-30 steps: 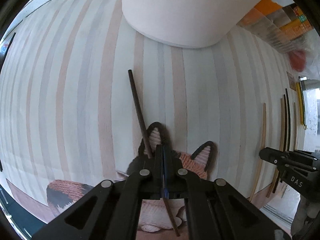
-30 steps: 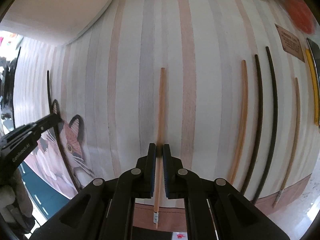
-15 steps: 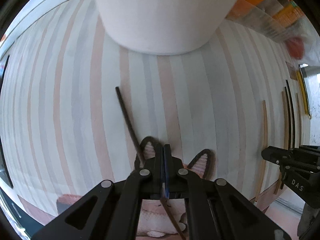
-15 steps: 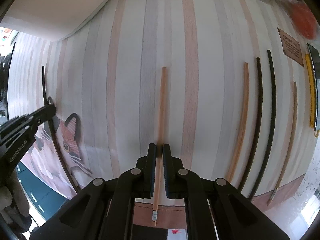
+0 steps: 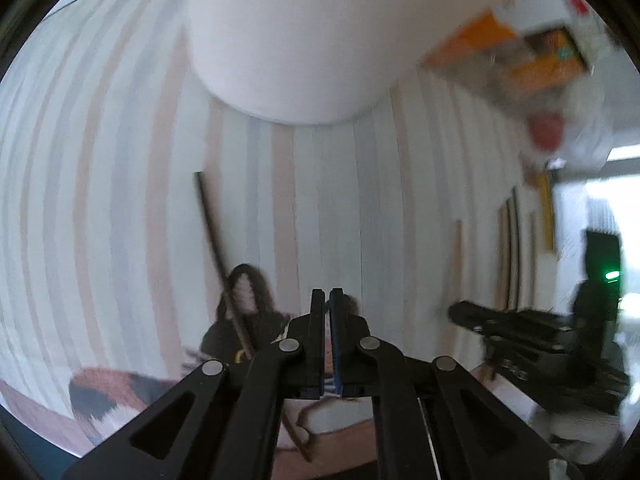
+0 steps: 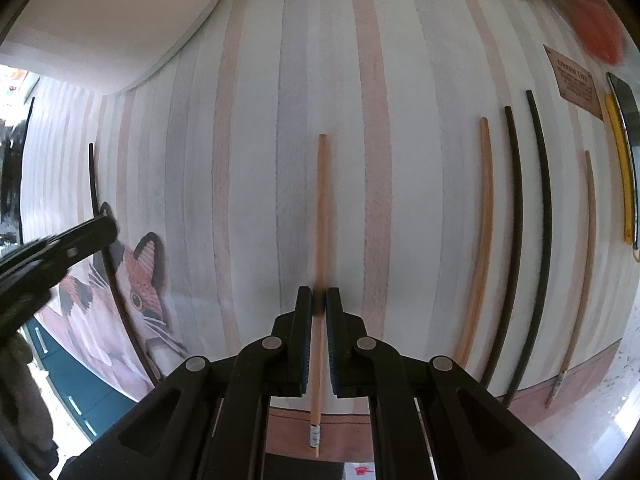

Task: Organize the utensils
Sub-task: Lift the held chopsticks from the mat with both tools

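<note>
My left gripper (image 5: 329, 294) is shut with nothing between its jaws. A dark chopstick (image 5: 218, 256) lies on the striped mat just to its left, across the cat picture (image 5: 244, 300); it also shows in the right wrist view (image 6: 108, 268). My right gripper (image 6: 319, 292) is shut on a light wooden chopstick (image 6: 321, 208), held low over the mat and pointing away from me. The left gripper (image 6: 52, 256) shows at the left edge of the right wrist view, and the right gripper (image 5: 520, 324) at the right of the left wrist view.
Several more chopsticks lie in a row on the mat's right side: a light one (image 6: 478, 240), two dark ones (image 6: 516, 232), another light one (image 6: 584, 264). A white round container (image 5: 296, 40) stands at the back. A yellow utensil (image 6: 622, 168) lies far right.
The left gripper let go of the dark chopstick and moved right of it; the chopstick now lies on the mat. The right gripper still holds its light chopstick, almost unmoved.
</note>
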Action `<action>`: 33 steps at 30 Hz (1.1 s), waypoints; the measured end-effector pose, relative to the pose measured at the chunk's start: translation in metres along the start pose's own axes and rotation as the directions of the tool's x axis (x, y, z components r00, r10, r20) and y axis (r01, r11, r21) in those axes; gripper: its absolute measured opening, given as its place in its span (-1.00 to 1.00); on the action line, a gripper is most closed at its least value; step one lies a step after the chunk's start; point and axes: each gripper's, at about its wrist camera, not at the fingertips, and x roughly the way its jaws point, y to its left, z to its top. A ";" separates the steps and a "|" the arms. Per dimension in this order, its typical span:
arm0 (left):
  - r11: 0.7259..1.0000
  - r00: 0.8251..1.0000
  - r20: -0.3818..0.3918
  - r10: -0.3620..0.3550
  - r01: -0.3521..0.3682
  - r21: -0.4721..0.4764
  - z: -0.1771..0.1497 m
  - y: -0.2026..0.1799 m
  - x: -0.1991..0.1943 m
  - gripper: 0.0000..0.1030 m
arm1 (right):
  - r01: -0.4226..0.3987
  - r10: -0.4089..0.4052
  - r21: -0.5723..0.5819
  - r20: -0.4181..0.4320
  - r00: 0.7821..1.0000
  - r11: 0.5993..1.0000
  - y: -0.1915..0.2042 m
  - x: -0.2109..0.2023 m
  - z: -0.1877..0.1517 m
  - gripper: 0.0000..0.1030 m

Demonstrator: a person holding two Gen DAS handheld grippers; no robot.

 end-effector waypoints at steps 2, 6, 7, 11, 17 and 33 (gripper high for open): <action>0.999 0.999 0.011 0.033 -0.032 -0.029 -0.005 0.009 -0.007 -0.39 | -0.010 0.010 0.007 0.004 1.000 1.000 -0.004 0.001 -0.001 -0.85; 0.993 0.998 -0.002 0.062 -0.062 -0.100 -0.014 0.025 -0.007 -0.16 | -0.020 0.020 0.008 0.010 1.000 1.000 -0.012 0.002 -0.003 -0.85; 0.991 0.998 -0.016 0.068 -0.070 -0.114 -0.015 0.027 -0.002 -0.16 | -0.022 0.021 0.009 0.012 1.000 1.000 -0.013 0.001 -0.004 -0.85; 0.988 0.992 0.004 0.126 -0.126 -0.086 -0.021 0.031 0.005 -0.18 | -0.013 0.013 0.001 0.016 1.000 1.000 -0.015 -0.001 -0.005 -0.85; 0.970 0.970 0.033 0.241 -0.242 0.038 -0.021 0.000 0.021 -0.94 | 0.011 -0.011 -0.008 0.021 1.000 1.000 -0.012 0.000 -0.009 -0.85; 0.960 0.965 0.039 0.258 -0.261 0.098 -0.016 -0.015 0.034 -0.89 | 0.049 -0.048 -0.033 0.018 0.999 0.998 0.009 -0.001 -0.014 -0.85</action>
